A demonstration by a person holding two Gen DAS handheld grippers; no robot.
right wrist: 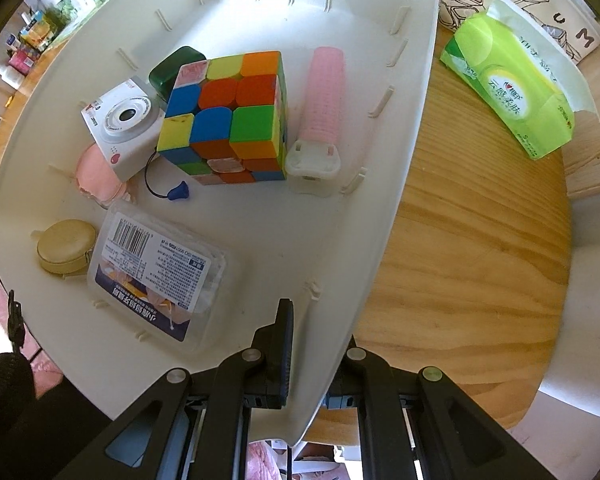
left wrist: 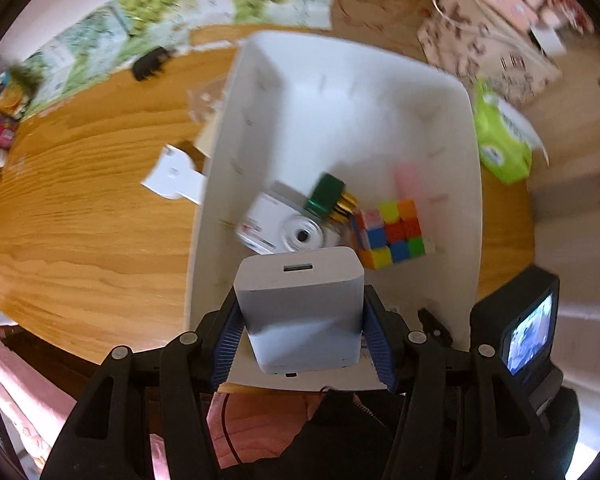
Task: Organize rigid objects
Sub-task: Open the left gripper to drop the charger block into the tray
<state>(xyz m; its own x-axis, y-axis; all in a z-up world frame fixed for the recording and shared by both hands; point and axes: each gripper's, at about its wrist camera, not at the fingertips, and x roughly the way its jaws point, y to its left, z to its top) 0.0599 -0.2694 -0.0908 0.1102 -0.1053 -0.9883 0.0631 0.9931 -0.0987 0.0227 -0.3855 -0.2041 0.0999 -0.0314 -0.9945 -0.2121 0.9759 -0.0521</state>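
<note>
**White adapter held over the bin, bin wall pinched at the near corner**

A white boxy adapter (left wrist: 300, 304), with a slot showing on its top face, is gripped between the blue-ribbed fingers (left wrist: 229, 344) of the left claw (left wrist: 302, 340), which is closed against its two sides. It is held above the near end of a white plastic bin (left wrist: 340, 96).

Inside the bin, a multicoloured puzzle cube (right wrist: 224, 116) is seen near the middle. A small white toy camera (right wrist: 122, 124) lies just beside it on one side, with a dark green item (right wrist: 172, 70) behind, and a pink ribbed cylinder (right wrist: 324, 96) with a white end piece lies on the other. Nearer the rim, a clear labelled plastic case (right wrist: 156, 268) rests beside a round yellow tape measure (right wrist: 64, 246).

The bin's near wall (right wrist: 320, 340) is clamped by the right claw (right wrist: 312, 360), one finger inside and one outside.

The bin stands on a wooden surface (right wrist: 472, 264). A green tissue pack (right wrist: 512, 88) lies beside the bin.
</note>
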